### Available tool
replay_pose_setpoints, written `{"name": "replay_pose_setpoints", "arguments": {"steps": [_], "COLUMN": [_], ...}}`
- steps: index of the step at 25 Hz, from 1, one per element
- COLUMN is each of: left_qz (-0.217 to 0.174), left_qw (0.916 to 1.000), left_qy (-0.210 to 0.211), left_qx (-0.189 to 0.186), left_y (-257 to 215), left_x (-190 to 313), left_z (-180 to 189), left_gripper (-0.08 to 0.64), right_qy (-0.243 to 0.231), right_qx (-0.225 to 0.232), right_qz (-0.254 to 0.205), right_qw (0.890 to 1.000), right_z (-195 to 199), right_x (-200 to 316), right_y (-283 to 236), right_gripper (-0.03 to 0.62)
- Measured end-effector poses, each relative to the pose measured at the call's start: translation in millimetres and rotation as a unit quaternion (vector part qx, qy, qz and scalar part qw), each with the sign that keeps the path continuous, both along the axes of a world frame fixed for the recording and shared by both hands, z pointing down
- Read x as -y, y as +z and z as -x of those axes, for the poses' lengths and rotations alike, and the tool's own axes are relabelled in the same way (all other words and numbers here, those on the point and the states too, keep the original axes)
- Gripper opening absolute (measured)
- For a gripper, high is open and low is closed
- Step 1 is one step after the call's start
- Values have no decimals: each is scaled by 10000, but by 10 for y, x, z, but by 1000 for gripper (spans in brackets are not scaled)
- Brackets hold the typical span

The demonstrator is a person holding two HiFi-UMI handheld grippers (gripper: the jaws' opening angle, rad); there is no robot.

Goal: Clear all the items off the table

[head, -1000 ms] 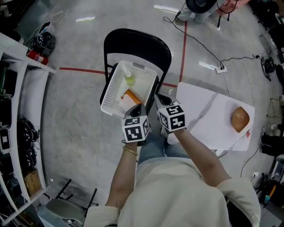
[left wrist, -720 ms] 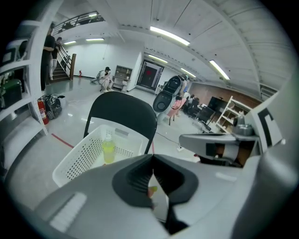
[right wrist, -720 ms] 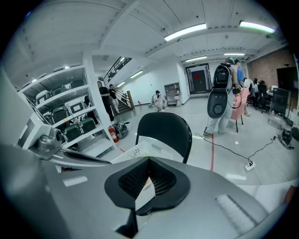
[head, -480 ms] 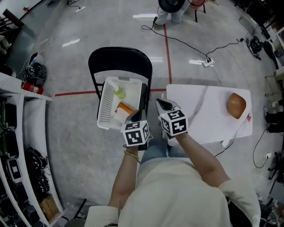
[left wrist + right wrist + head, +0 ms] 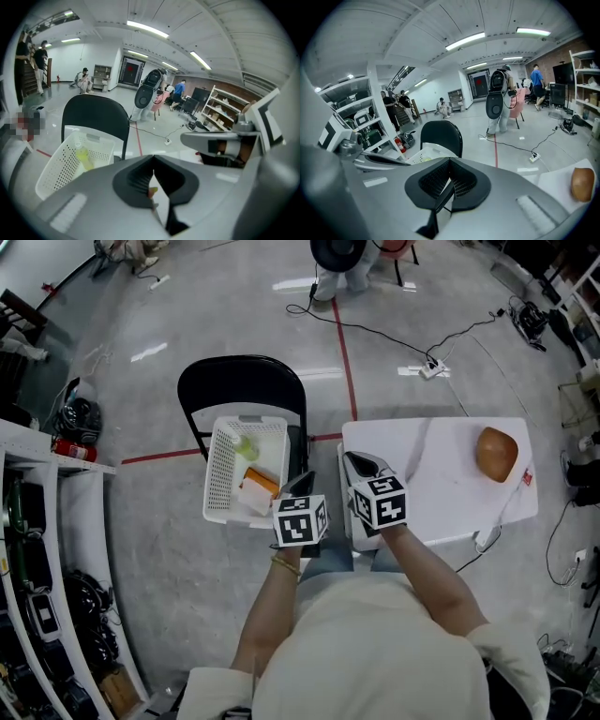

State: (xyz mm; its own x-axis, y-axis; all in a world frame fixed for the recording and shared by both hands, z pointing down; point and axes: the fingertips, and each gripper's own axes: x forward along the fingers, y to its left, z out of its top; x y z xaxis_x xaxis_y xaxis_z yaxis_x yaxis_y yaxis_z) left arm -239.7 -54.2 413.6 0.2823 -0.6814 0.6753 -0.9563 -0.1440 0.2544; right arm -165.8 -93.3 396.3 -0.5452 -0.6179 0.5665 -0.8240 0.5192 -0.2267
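Note:
A brown rounded loaf-like item lies at the far right of the white table; the right gripper view also shows the brown item. A white perforated basket sits on a black chair and holds a yellow-green bottle and an orange box. My left gripper hangs by the basket's near right corner, shut and empty. My right gripper is over the table's left edge, shut and empty. In the left gripper view the basket and bottle lie left of the shut left gripper.
Grey metal shelving runs along the left. A red floor line and a cable with a power strip cross the concrete floor. A person's legs stand far ahead. The two grippers are close side by side.
Both grippers have shifted right, from the basket's near edge toward the table. The right one now hangs over the table's left edge. Both stay shut.

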Motion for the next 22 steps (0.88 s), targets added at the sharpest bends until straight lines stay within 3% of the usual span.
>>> {"name": "replay_pose_setpoints", "arguments": {"steps": [13, 22], "left_qz": [-15, -28], "left_qw": [9995, 9963], "left_qy": [319, 857], "left_qx": [-47, 23], "left_y": [-87, -67], "left_x": [17, -13], "left_z": [-1165, -2177], "left_gripper": [8, 9], "right_qy": [105, 652], "right_qx": [-57, 14], "right_qz": [-40, -47], "right_qw": [9999, 9979], "right_z": [-1104, -2194], "right_x": [8, -85], "right_y": [-111, -149], "right_gripper": [-2, -2]}}
